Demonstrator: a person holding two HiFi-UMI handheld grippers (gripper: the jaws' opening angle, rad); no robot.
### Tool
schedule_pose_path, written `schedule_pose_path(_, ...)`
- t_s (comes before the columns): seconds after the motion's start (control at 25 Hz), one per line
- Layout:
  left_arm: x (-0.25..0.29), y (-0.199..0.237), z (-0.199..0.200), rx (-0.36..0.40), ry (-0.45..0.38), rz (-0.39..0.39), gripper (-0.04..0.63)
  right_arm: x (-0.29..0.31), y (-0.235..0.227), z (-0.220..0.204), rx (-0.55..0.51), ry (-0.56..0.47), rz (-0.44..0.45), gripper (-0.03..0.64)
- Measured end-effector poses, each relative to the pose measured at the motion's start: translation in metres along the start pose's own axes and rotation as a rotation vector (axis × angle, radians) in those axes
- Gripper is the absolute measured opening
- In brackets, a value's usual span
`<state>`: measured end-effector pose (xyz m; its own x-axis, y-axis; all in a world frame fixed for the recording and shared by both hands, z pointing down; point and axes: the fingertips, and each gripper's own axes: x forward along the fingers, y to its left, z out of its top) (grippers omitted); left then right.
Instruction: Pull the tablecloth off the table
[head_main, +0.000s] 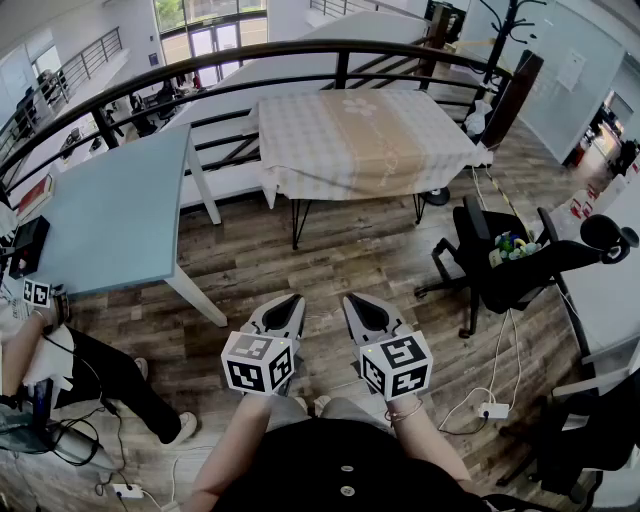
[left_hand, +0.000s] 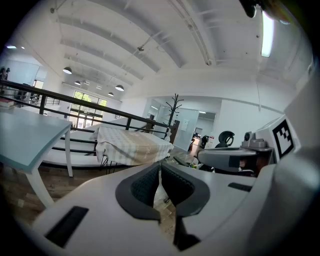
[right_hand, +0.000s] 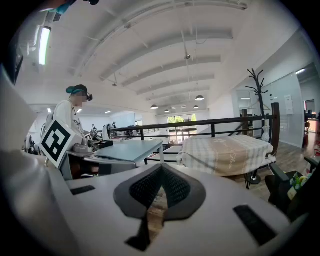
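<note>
blue table (head_main: 120, 215) standing left on wood floor (head_main: 340, 260) | black office chair (head_main: 530, 275) sitting right, carrying small colourful items | black railing (head_main: 300, 48) curving behind | white power strip (head_main: 492, 410) lying near chair

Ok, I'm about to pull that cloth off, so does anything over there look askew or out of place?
Nothing stands out: the tablecloth lies flat and square on its table, draped over the edges, with nothing on top.

Floor (head_main: 340, 260): weathered wood planks | Railing (head_main: 300, 50): black, curved | Furniture: pale blue table (head_main: 110, 220) at left, black office chair (head_main: 515, 275) at right, coat stand (right_hand: 259, 100) by the far wall | Windows (head_main: 210, 30): far end — daylit | Ceiling (right_hand: 165, 45): white, ribbed — pendant lamps (right_hand: 199, 98), strip light (right_hand: 45, 45)
</note>
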<state>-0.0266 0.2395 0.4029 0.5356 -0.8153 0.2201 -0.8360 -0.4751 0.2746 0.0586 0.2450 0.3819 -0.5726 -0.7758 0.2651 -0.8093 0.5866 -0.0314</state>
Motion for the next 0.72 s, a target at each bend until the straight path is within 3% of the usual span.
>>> schedule_pose_path(0.24,0.0,0.011,-0.001,0.047,0.005,0.036,0.026,-0.003,-0.011,0.001,0.038,-0.036,-0.058,0.026)
schedule_pose_path(0.48,0.006,0.017,-0.004,0.049,0.01,0.049,0.026,0.007,-0.009,-0.006,0.039,-0.017,-0.029,0.026)
schedule_pose_path(0.72,0.021,0.005,-0.004,0.041,0.007,0.004,0.026,0.01,-0.015,0.002,0.056,-0.058,0.018,0.028)
